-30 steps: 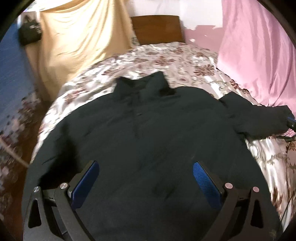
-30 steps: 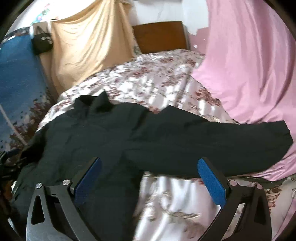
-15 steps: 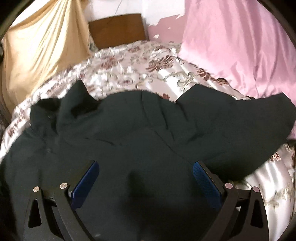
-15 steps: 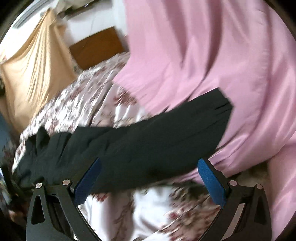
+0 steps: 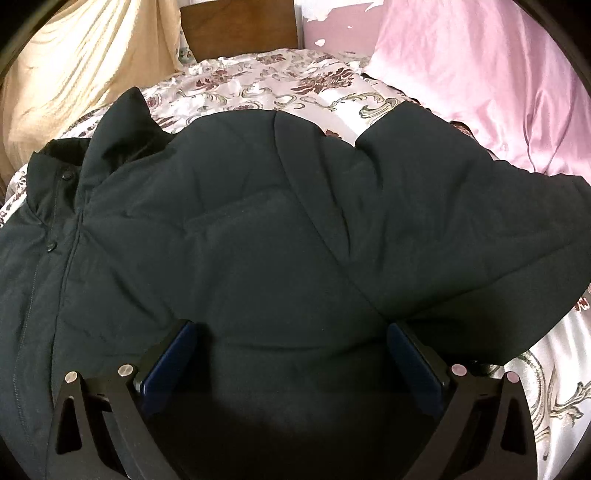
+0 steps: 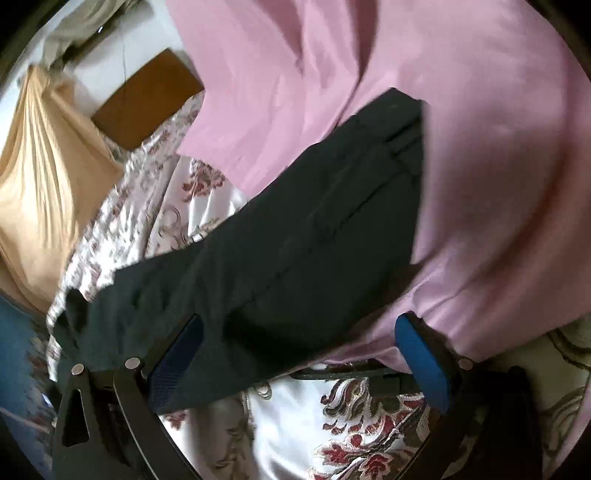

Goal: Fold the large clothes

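Observation:
A large dark green jacket (image 5: 229, 236) lies front-up on a floral bedspread (image 5: 295, 85), collar at the upper left, one sleeve (image 5: 461, 221) spread to the right. My left gripper (image 5: 291, 354) is open and empty, low over the jacket's body. In the right wrist view the sleeve (image 6: 314, 229) runs diagonally, its cuff (image 6: 402, 118) lying against a pink cloth (image 6: 480, 147). My right gripper (image 6: 299, 354) is open and empty, with the sleeve's lower part between its spread fingers. Whether it touches the sleeve I cannot tell.
The pink cloth (image 5: 480, 74) hangs along the bed's right side. A beige cloth (image 5: 74, 66) hangs at the left. A wooden headboard (image 5: 240, 26) stands at the back. A black strap or cable (image 6: 332, 374) lies on the bedspread under the sleeve.
Both views have swung right and drawn closer to the jacket. The right wrist view has tilted and closed in on the sleeve. Both grippers stay open.

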The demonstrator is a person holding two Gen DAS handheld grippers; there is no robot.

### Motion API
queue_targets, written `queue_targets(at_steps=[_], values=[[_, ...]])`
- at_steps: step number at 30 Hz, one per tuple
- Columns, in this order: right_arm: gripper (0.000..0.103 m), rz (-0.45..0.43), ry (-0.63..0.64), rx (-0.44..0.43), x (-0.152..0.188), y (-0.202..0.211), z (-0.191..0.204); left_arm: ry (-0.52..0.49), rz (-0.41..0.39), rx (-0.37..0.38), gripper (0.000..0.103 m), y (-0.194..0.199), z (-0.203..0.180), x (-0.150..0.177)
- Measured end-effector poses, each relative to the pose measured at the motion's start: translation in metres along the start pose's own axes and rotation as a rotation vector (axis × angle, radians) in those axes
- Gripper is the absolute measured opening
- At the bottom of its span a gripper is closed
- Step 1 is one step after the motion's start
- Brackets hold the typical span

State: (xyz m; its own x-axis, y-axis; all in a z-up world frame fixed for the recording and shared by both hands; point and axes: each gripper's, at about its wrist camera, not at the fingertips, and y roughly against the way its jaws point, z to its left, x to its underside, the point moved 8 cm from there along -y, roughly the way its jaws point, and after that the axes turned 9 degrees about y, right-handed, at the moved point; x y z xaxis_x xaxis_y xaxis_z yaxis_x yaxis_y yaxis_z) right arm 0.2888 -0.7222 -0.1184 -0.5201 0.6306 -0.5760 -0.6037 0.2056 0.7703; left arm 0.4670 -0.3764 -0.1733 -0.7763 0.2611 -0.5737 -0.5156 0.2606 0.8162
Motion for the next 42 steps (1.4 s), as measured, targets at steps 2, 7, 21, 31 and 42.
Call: queue_targets(at_steps=[2,7,21,31,42], values=[[0.102,-0.016,-0.053,-0.079,-0.001,0.001,0.007,0.008,-0.002,0.012,0.103,-0.001,0.001,0.0],[0.102,-0.064,-0.179,-0.193,-0.008,0.002,0.014,0.027,-0.004,0.039,0.103,-0.002,0.003,0.0],[0.008,-0.098,-0.172,0.002,-0.027,-0.009,0.016,0.0,0.045,0.035,0.103,0.0,0.006,0.0],[0.008,-0.303,0.292,0.065,-0.081,0.082,0.173,-0.037,-0.052,-0.066,0.103,0.122,0.096,-0.01],[0.008,-0.393,0.723,-0.03,-0.008,0.116,0.421,0.064,-0.112,-0.432,0.103,0.234,0.299,0.019]])
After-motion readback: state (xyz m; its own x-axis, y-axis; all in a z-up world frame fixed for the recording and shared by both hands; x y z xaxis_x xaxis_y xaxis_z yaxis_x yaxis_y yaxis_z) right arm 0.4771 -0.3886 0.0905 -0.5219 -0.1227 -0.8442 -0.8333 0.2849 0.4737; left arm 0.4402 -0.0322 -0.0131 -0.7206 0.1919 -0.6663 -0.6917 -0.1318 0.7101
